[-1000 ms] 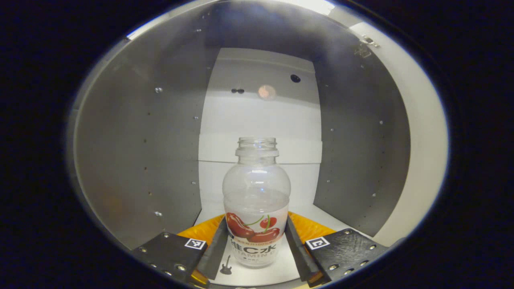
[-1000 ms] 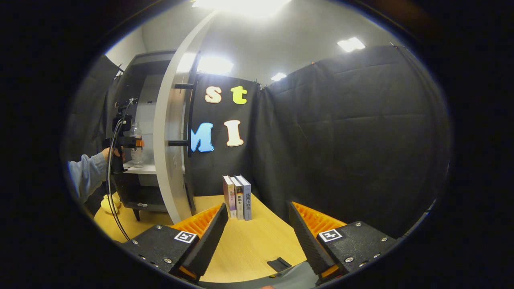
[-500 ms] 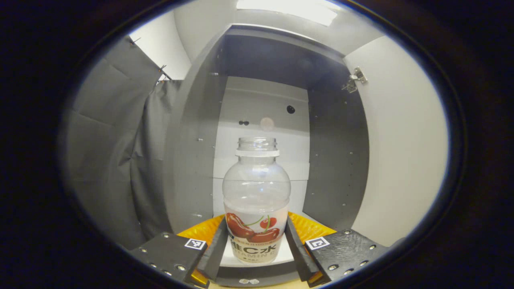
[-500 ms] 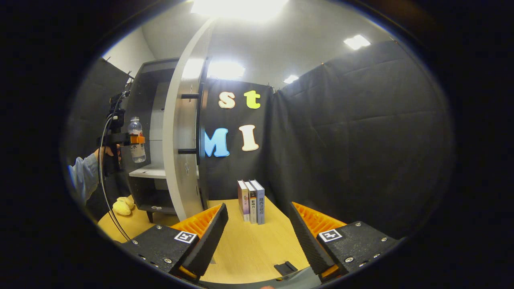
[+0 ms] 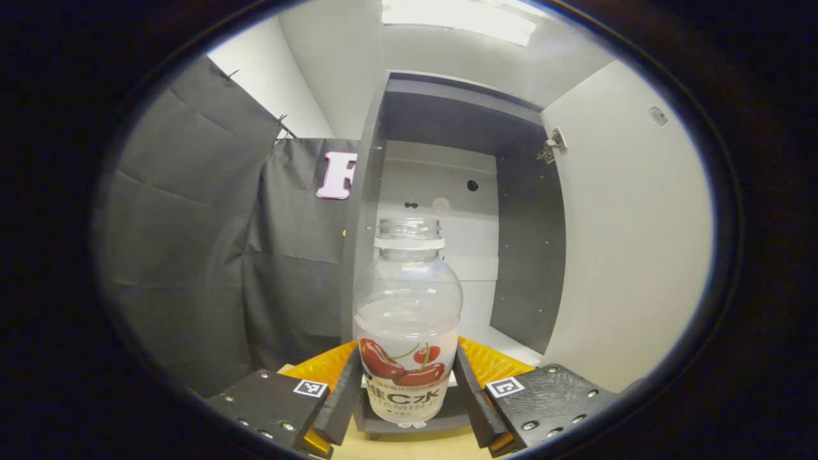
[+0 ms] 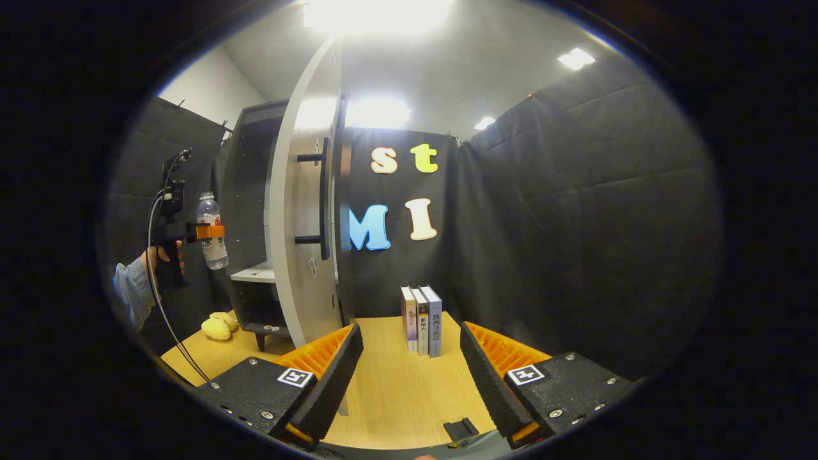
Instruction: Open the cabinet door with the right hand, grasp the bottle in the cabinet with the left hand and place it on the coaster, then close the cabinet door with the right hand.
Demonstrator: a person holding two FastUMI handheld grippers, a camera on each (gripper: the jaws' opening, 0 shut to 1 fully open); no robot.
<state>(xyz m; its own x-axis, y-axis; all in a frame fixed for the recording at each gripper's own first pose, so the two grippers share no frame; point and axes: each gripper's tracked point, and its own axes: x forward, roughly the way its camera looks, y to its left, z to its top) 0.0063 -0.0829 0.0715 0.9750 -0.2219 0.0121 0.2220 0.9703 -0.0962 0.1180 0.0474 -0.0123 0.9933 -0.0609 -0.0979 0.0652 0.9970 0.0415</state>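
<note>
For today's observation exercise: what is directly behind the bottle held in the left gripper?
Behind the bottle, held by the left gripper, stands the open cabinet: its pale back wall and shelf. The bottle covers part of the shelf.

The bottle (image 5: 408,332) wears a printed label with cherries and lettering. The books (image 6: 422,319) carry spine print too small to read.

The left gripper (image 5: 407,399) fingers cover the bottle (image 5: 408,332) label's sides, and its base drops past the picture's lower edge. In the right gripper view, book (image 6: 422,319) spine text is too small to read, and the yellow object (image 6: 218,324), perhaps a plush toy, stays indistinct.
</note>
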